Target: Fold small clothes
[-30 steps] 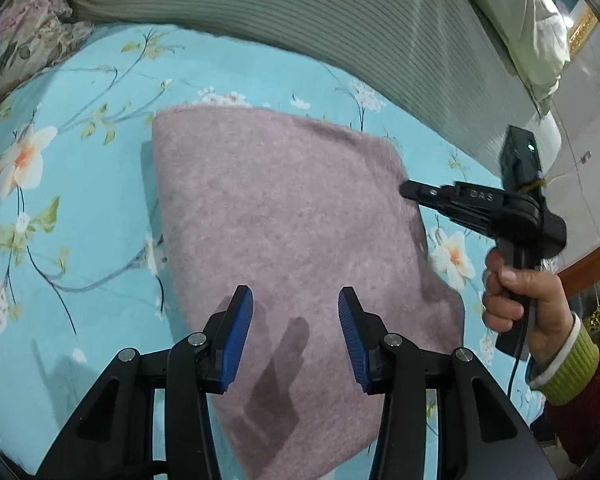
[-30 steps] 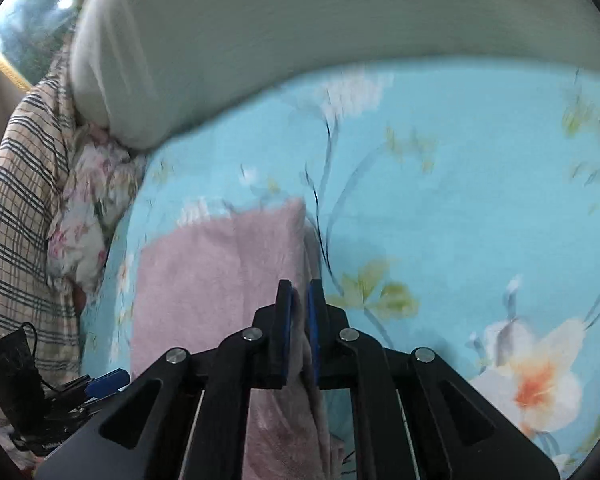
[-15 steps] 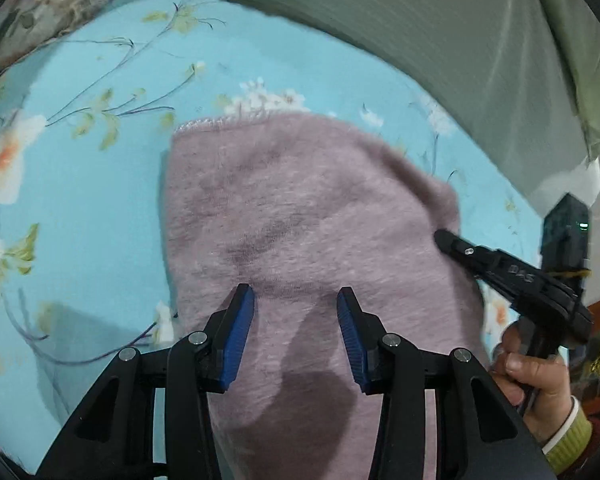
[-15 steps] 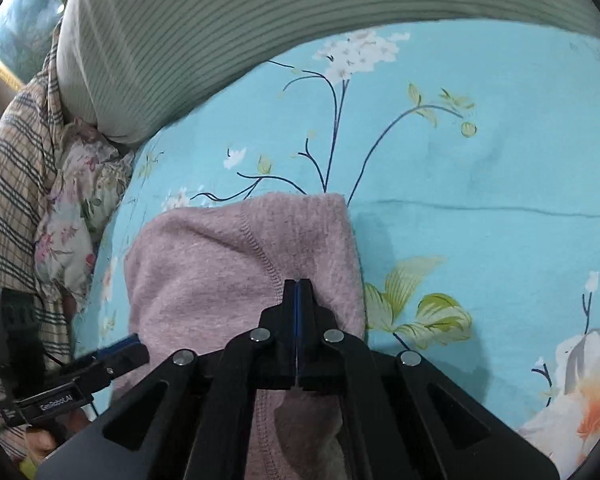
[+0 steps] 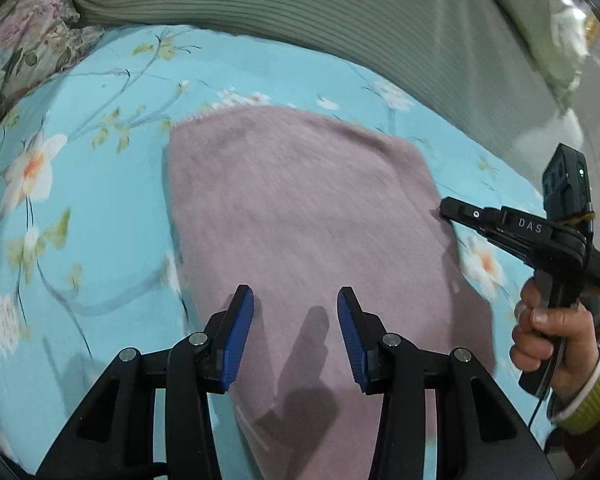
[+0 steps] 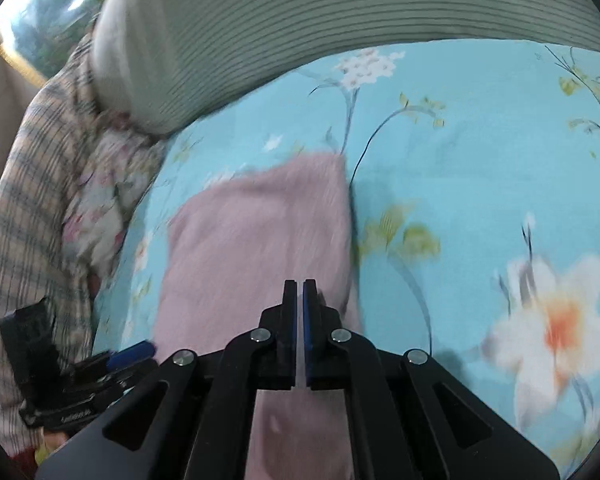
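One pink garment (image 5: 300,216) lies on the bed (image 5: 100,208); left tongs (image 5: 296,336) gape apart, right tongs (image 6: 300,312) pressed together, empty.

Mauve cloth (image 5: 300,216) on a turquoise sheet (image 5: 108,208)
Sheet printed with white, orange-centred flowers; grey-green ribbed cover (image 5: 340,12); checked beige fabric (image 6: 24,216); grippers black, blue pads (image 5: 236,336).

Left gripper (image 5: 296,334): jaws spread wide, blue pads (image 5: 236,340) facing inward. Right gripper (image 6: 299,320): jaws nearly together, slim gap; right hand (image 5: 548,340) wrapped round grip
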A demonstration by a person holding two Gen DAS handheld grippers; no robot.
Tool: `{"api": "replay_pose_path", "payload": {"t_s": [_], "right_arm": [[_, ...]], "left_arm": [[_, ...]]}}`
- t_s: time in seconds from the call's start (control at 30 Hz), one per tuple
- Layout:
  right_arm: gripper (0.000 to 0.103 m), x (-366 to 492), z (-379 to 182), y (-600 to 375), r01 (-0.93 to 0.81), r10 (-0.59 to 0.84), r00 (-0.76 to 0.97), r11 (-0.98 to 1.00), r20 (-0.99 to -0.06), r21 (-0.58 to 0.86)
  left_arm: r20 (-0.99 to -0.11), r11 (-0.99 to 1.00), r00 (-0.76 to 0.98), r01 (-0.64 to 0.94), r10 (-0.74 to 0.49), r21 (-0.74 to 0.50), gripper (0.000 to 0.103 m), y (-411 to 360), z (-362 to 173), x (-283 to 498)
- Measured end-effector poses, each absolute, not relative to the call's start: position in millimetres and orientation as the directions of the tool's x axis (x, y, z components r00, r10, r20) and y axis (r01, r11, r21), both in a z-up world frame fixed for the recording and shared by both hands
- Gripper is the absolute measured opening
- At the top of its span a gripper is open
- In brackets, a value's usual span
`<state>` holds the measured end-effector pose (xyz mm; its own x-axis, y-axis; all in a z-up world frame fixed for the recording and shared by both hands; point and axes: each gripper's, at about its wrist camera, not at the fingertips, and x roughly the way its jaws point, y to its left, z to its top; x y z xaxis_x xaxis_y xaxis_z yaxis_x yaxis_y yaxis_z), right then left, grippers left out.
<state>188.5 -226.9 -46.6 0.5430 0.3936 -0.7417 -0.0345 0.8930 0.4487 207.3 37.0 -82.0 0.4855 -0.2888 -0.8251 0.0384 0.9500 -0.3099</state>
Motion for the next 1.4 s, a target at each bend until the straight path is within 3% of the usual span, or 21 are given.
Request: {"api": "replay_pose_path", "payload": {"t_s": [0.13, 0.33, 0.53, 0.67, 0.93, 1.4], "right_arm": [[0.003, 136.8, -51.6, -215.5, -0.117, 0.422, 0.487, 0.899, -0.765, 0.421], [0.003, 106.2, -97.1, -225.3, -0.019, 0.357, 0.420, 0.923, -0.834, 0.385], [0.003, 94.7, -86.7, -217.7, -0.076, 0.398, 0.444, 0.909, -0.802, 0.409], [0.003, 89.6, -104.5, -213.7, -0.075, 0.332, 0.398, 0.941, -0.855, 0.330], [0.002, 85.2, -110.6, -219.7, -0.044, 0.349, 0.403, 0.931, -0.846, 0.363], [0.004, 65.2, -84.3, -201.4, -0.036, 0.290, 0.410, 0.953, -0.865, 0.302]], "left_arm": [[-0.822, 0.940, 0.461, 0.096, -0.333, -0.327, 0.044, 25.7, -80.9, 156.7], [-0.851, 0.936, 0.390, 0.121, -0.350, -0.330, 0.044, 15.8, -104.1, 112.7], [-0.852, 0.934, 0.384, 0.116, -0.355, -0.337, 0.044, 18.5, -108.3, 100.9], [-0.842, 0.919, 0.369, 0.136, -0.393, -0.369, 0.044, 14.5, -111.9, 98.2], [-0.872, 0.945, 0.371, 0.187, -0.320, -0.268, 0.042, 1.2, -122.1, 94.5], [-0.859, 0.939, 0.380, 0.136, -0.343, -0.315, 0.043, 12.5, -106.9, 80.8]]}}
